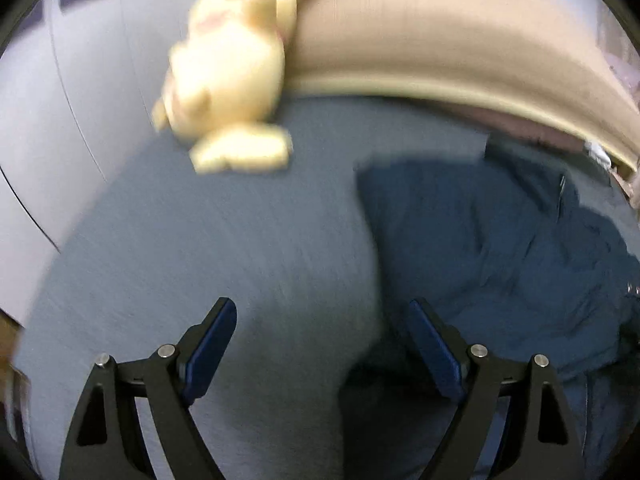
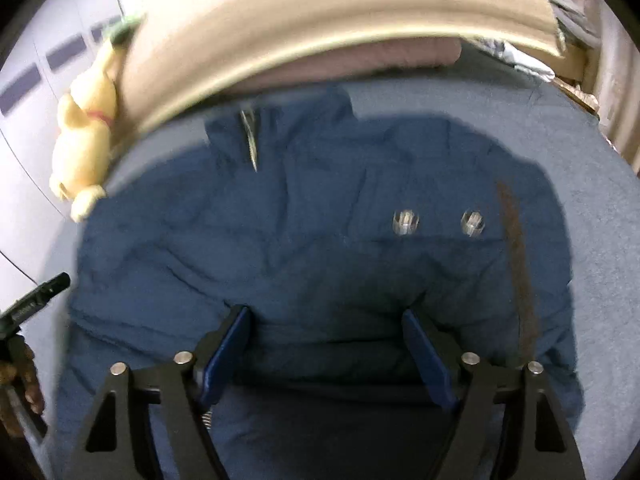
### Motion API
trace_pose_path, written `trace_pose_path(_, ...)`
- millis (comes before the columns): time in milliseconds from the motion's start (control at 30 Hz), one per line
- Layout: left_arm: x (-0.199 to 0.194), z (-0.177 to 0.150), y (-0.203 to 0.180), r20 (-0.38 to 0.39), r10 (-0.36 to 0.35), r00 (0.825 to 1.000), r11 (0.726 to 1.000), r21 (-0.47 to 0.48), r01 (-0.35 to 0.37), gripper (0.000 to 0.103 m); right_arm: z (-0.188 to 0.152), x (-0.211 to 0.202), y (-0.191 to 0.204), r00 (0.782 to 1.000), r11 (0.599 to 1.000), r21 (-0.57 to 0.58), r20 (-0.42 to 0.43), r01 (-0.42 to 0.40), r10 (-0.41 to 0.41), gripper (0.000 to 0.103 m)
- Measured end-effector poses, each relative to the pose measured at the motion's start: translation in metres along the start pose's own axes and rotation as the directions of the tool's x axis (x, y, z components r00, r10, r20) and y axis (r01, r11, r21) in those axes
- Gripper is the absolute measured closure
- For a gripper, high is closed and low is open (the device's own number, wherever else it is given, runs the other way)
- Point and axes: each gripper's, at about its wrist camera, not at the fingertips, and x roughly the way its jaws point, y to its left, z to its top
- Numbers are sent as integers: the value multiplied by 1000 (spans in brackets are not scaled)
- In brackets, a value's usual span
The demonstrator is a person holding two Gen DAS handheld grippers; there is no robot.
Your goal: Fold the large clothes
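Right wrist view shows the navy jacket (image 2: 320,216) spread wide on the blue bedsheet (image 2: 592,168), collar toward the far tan headboard (image 2: 320,32), likely laid flat for folding; the right gripper (image 2: 326,344) hangs released over its near hem, gripping nothing. Left gripper (image 1: 322,340), also released and empty, straddles the jacket's left edge, with a cream plush toy (image 1: 228,72) far left. No brand or writing is readable.

One blue jacket (image 2: 304,240), one plush toy (image 1: 228,76), two hand-held grippers (image 1: 322,320) (image 2: 326,322).
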Motion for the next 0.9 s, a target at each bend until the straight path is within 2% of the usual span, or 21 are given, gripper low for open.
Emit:
trace_pose_path(67, -14, 10, -7, 55, -2, 998, 1000, 21, 1, 15, 14, -19, -3, 998, 1000, 19, 68, -13, 12, 23)
trace_pose_path(200, -26, 18, -57, 72, -83, 994, 991, 114, 75, 15, 39, -9, -7, 999, 999, 33, 54, -2, 0, 23)
trace_pose_path(267, -22, 15, -86, 73, -93, 993, 982, 170, 79, 15, 46, 3, -9, 999, 999, 40, 40, 18, -20, 23)
trace_pose_path(400, 0, 6, -126, 22, -72, 997, 973, 223, 65, 15, 51, 32, -4, 997, 997, 4, -1, 71, -71, 23)
trace_pose_path(467, 19, 4, -140, -21, -32, 999, 969, 245, 36, 15, 47, 43, -2, 993, 993, -18, -16, 113, -114, 23)
trace_pose_path(533, 33, -2, -146, -43, 6, 999, 965, 261, 6, 15, 45, 55, -2, 990, 990, -40, -32, 134, -135, 23)
trace_pose_path(700, 46, -14, -151, -58, 47, 997, 957, 288, -28, 13, 41, 67, 1, 984, 983, -71, -48, 170, -174, 23)
trace_pose_path(833, 51, -14, -153, -84, 58, 995, 957, 288, -31, 13, 40, 74, 1, 980, 979, -80, -59, 187, -192, 23)
trace_pose_path(900, 44, -9, -149, -88, 30, 996, 960, 280, -4, 14, 43, 63, -1, 985, 985, -60, -49, 164, -167, 24)
